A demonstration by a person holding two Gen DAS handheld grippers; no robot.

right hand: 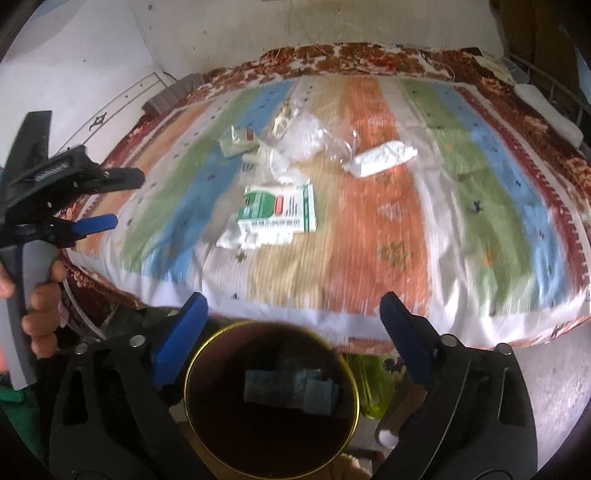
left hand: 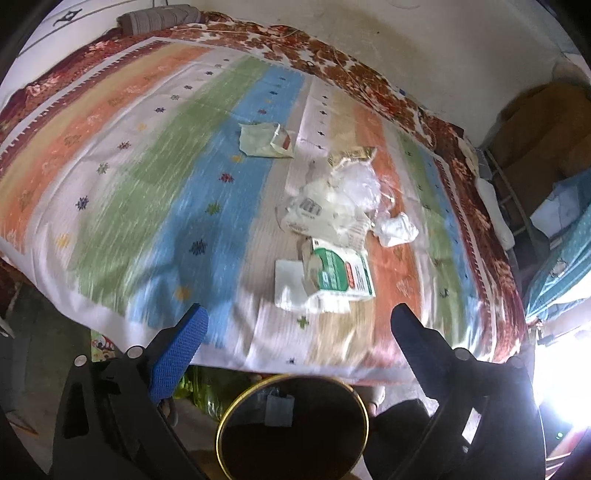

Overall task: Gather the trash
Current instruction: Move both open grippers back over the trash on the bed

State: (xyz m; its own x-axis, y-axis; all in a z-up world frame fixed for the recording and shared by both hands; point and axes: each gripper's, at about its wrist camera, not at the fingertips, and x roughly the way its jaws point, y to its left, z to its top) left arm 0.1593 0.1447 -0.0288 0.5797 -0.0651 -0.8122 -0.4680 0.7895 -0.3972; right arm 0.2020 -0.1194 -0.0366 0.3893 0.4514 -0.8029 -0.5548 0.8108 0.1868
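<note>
Trash lies on a striped bed cover [left hand: 147, 192]: a green-and-white carton [left hand: 340, 275] [right hand: 280, 206], a printed white bag [left hand: 317, 218], crumpled clear plastic [left hand: 356, 181] [right hand: 306, 136], a white wad [left hand: 397, 229] [right hand: 380, 157] and a pale green paper bag [left hand: 266, 140] [right hand: 236, 142]. Below the bed's edge stands a dark round bin with a gold rim [left hand: 291, 376] [right hand: 357, 398]; grey pieces [right hand: 291, 387] lie inside it. My left gripper [left hand: 299, 310] [right hand: 122, 199] hangs open and empty above the bin. My right gripper [right hand: 291, 299] is open and empty over it too.
A person's hand [right hand: 40, 295] holds the left gripper's grey handle. The bed runs along a pale wall [left hand: 424, 48]. Cardboard boxes [left hand: 535, 129] and a metal rack stand at its right end. A rolled grey cloth [left hand: 159, 18] lies at the far left. A yellow-green bag [left hand: 199, 391] sits under the bed.
</note>
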